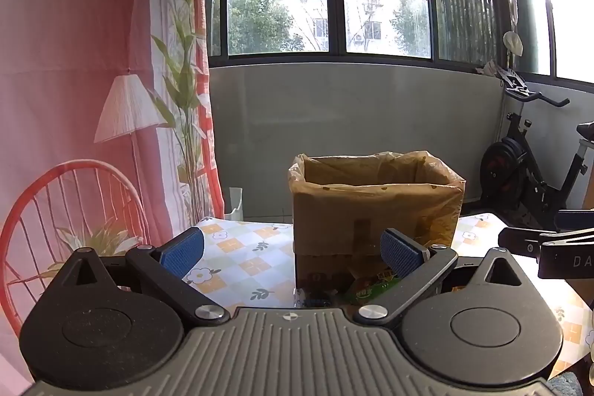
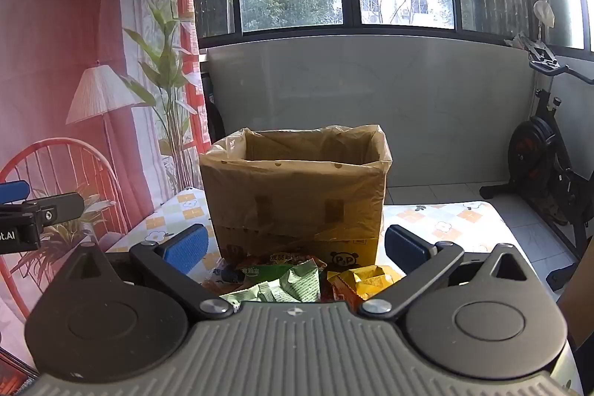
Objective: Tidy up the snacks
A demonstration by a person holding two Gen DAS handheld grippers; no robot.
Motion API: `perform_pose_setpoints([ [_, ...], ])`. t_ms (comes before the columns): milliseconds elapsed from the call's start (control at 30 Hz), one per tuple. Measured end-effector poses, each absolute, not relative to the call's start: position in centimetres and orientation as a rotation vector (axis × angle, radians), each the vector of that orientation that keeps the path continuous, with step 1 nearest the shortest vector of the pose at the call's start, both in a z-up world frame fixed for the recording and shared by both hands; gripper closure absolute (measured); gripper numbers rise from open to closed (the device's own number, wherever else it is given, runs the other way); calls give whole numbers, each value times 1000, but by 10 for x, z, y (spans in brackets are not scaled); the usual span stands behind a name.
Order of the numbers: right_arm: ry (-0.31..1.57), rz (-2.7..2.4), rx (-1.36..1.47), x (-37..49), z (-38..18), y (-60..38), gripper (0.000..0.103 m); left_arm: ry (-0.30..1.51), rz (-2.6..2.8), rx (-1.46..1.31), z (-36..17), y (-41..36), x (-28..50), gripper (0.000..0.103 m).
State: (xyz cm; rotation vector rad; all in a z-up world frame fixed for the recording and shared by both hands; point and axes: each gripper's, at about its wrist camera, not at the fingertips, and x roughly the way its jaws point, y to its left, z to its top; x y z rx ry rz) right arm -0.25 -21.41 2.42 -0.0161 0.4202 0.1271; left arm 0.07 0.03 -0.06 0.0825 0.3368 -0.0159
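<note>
From the left wrist view, the left tongs [image 1: 293,253] are spread wide with nothing between the blue pads [image 1: 182,251]. They hang above a surface [image 1: 237,258] covered in a checked cloth with flowers. Straight ahead on it stands a cardboard box [image 1: 375,210], upright and open at the top, lined with a yellowish plastic bag folded over its rim. At the box's near foot lie snack packets [image 1: 367,288], a green one plainest, partly hidden by the tongs' body. The right tongs [image 1: 545,244] reach in from the right edge. An exercise bike [image 1: 527,169] stands on the floor beyond.

From the right wrist view, the right tongs [image 2: 297,249] are likewise spread wide and pinch nothing. The cardboard box [image 2: 297,195] stands just ahead, slightly left of centre. A heap of snack packets [image 2: 297,279] lies against its near side, between the pads: a green packet [image 2: 286,284] to the left, a yellow-orange packet [image 2: 364,281] to the right. The left tongs [image 2: 33,214] show at the left edge.
</note>
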Motion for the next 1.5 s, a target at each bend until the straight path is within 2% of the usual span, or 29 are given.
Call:
perform_pose_setpoints([
  [1500, 424, 120, -23, -6, 24, -211, 0, 335, 1, 75, 2, 2, -4, 1],
])
